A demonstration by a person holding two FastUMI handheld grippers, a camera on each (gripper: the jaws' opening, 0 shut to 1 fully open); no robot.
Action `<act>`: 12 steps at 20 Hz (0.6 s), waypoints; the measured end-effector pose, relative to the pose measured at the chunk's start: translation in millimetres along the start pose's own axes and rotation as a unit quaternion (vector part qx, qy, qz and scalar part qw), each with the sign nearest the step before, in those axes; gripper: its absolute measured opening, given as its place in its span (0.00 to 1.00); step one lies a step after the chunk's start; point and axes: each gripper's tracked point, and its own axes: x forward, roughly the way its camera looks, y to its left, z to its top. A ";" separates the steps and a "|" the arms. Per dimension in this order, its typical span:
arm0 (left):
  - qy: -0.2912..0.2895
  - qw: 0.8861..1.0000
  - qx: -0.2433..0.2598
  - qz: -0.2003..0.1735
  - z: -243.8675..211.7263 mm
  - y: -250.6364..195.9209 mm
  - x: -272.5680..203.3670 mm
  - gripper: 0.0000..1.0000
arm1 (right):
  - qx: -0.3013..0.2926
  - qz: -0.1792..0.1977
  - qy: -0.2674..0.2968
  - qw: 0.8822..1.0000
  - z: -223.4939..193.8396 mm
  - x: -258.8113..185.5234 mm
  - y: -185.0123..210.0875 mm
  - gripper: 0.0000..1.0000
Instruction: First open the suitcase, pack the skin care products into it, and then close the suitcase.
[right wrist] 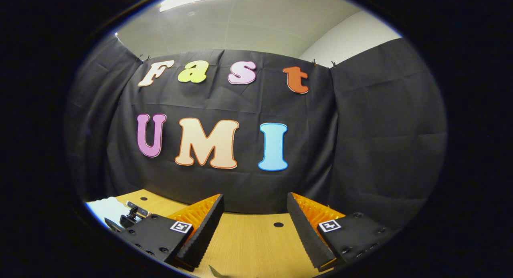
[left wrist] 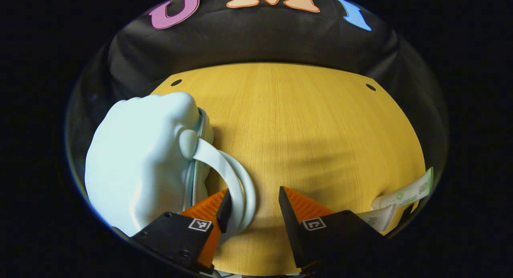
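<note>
I'm at step 1, opening the suitcase (left wrist: 140, 162), which lies zipped shut on the bench (left wrist: 304, 129) at 10 o'clock from my left hand-held gripper (left wrist: 252, 208). That gripper is released, one finger touching the suitcase handle (left wrist: 230, 178); next I need to find the zipper pull. 2 tubes (left wrist: 400, 202) lie at 3 o'clock. My right hand-held gripper (right wrist: 253, 226) hangs released above the bench.
</note>
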 end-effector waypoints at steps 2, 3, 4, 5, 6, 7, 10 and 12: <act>0.000 1.000 -0.013 -0.002 0.7 6.7 -8.1 0.35 | -0.008 0.001 -0.006 1.000 0.8 -0.1 -2.7 0.98; -0.001 1.000 -0.021 -0.011 2.3 6.4 -3.4 0.28 | -0.011 0.002 -0.008 1.000 1.5 0.2 -3.5 0.98; -0.003 0.999 -0.029 -0.021 6.1 5.6 -5.3 0.21 | -0.012 0.005 -0.011 1.000 2.7 0.6 -2.3 0.98; -0.008 0.999 -0.041 -0.033 9.6 5.3 -8.5 0.17 | -0.012 0.007 -0.014 1.000 4.0 2.0 -1.3 0.98; -0.006 0.998 -0.052 -0.043 11.2 3.8 -9.7 0.06 | -0.012 0.009 -0.018 1.000 5.0 1.9 -0.9 0.98; 0.008 0.997 -0.060 -0.049 8.0 3.8 -11.8 0.04 | -0.010 0.012 -0.023 1.000 7.4 1.6 0.4 0.98; -0.006 0.999 -0.032 -0.039 18.7 4.5 -22.0 0.01 | -0.014 0.025 -0.041 0.999 13.7 2.2 7.3 0.98; -0.006 0.999 -0.014 -0.029 23.8 2.1 -36.7 0.00 | -0.019 0.037 -0.055 0.998 17.4 1.1 11.4 0.98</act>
